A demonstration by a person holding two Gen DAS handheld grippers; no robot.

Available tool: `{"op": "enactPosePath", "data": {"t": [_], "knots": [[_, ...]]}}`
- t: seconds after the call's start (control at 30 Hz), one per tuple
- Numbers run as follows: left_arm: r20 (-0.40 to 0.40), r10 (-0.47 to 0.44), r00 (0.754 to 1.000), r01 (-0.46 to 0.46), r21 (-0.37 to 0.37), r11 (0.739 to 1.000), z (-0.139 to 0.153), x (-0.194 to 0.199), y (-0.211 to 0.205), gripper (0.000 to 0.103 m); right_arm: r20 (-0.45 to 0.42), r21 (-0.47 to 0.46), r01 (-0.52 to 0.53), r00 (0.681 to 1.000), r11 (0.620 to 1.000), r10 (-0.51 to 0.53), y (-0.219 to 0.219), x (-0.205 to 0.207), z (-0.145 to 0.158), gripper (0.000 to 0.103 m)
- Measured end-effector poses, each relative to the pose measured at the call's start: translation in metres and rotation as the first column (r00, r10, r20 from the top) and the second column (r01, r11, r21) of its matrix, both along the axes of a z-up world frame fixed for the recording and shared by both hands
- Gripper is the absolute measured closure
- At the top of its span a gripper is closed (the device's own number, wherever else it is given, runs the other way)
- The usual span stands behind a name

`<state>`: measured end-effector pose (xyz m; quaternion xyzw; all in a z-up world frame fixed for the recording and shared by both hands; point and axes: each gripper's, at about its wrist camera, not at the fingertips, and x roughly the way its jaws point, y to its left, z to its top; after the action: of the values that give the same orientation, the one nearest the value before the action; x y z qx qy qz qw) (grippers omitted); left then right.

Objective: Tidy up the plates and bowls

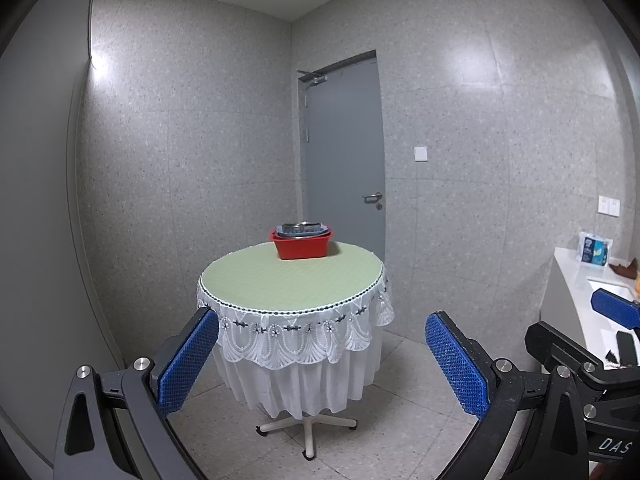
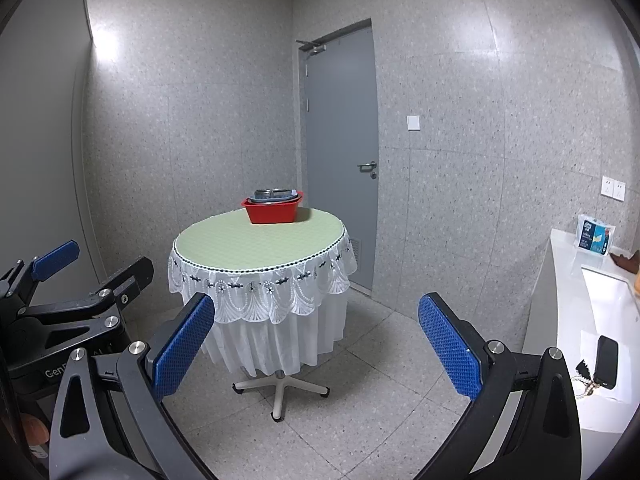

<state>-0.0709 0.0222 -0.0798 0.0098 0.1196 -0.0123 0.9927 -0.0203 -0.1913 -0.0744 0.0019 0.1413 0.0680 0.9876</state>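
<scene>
A red basin [image 1: 303, 247] stands at the far side of a round table [image 1: 288, 280] with a pale green top and white lace skirt. Stacked dishes [image 1: 303, 229], metal and bluish, sit inside it. The basin [image 2: 275, 211], dishes [image 2: 276, 195] and table [image 2: 256, 240] also show in the right wrist view. My left gripper [image 1: 322, 354] is open and empty, well short of the table. My right gripper [image 2: 316, 338] is open and empty, also well back. The left gripper appears at the left edge of the right wrist view [image 2: 92, 258].
A white counter [image 2: 576, 320] with a sink runs along the right; a tissue pack [image 2: 595, 236], a dark phone [image 2: 607, 362] and keys lie on it. A grey door [image 1: 344, 152] is behind the table. The table's star base [image 1: 306, 426] stands on the tiled floor.
</scene>
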Motion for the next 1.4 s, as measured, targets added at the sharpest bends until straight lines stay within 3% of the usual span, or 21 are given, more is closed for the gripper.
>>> {"op": "enactPosePath", "data": {"t": [1.4], "knots": [[0.008, -0.001, 1.0, 0.001, -0.008, 1.0, 0.0038, -0.0031, -0.0087, 0.001, 0.002, -0.011, 0.003, 1.0, 1.0, -0.003, 0.0019, 0.0041, 0.008, 0.0]]}}
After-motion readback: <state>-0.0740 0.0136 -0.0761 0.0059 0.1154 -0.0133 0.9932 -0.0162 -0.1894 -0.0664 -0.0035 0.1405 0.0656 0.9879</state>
